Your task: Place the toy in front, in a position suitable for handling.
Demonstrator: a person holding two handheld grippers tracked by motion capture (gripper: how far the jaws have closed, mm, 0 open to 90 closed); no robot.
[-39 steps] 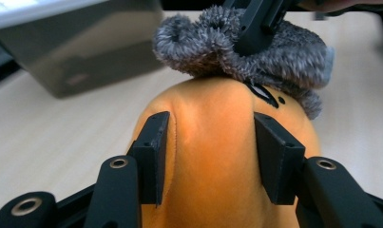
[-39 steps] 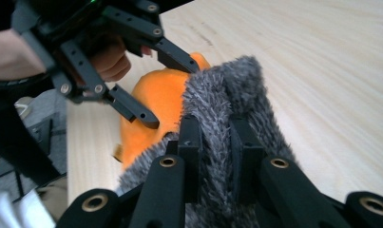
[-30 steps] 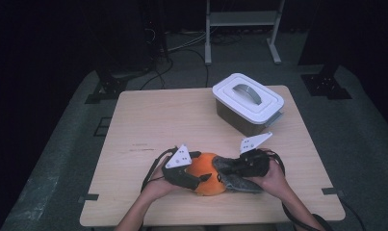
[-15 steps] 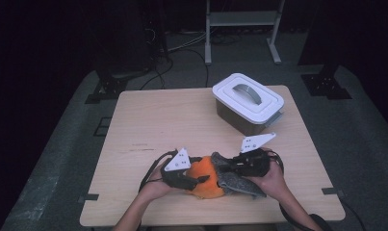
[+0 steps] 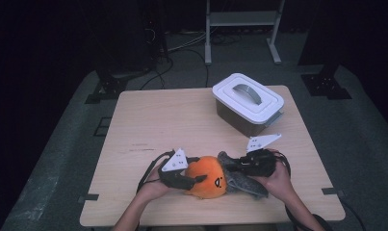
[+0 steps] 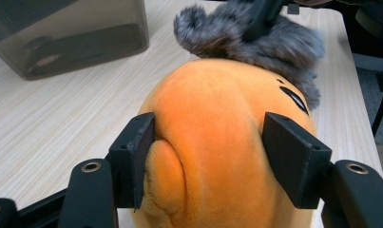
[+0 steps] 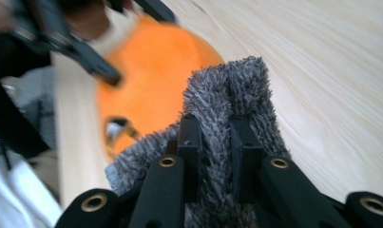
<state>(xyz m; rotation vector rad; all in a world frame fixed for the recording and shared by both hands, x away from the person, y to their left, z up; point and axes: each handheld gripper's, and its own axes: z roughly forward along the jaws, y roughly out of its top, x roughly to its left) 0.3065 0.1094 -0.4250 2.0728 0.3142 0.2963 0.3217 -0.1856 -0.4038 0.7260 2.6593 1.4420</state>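
Orange plush fills the space between the pads of my left gripper (image 6: 208, 156), which has just been closing on it: in the left gripper view both black pads press into the sides of the round orange toy (image 6: 222, 142), the left one denting the fabric. From the high view, the toy (image 5: 208, 175) lies on the near part of the wooden table (image 5: 182, 120), close to the front edge, between my two hands. My right gripper (image 7: 216, 142) is clamped tight on a fold of grey fuzzy cloth (image 7: 227, 95), the pile bunched up between its two jaws in the right gripper view. That grey cloth (image 5: 242, 180) lies against the toy's right side in the high view, touching it, with my right gripper (image 5: 235, 166) over it. A lidded plastic box (image 5: 248, 103) with a grey handle stands on the far right part of the table, well apart from both hands.
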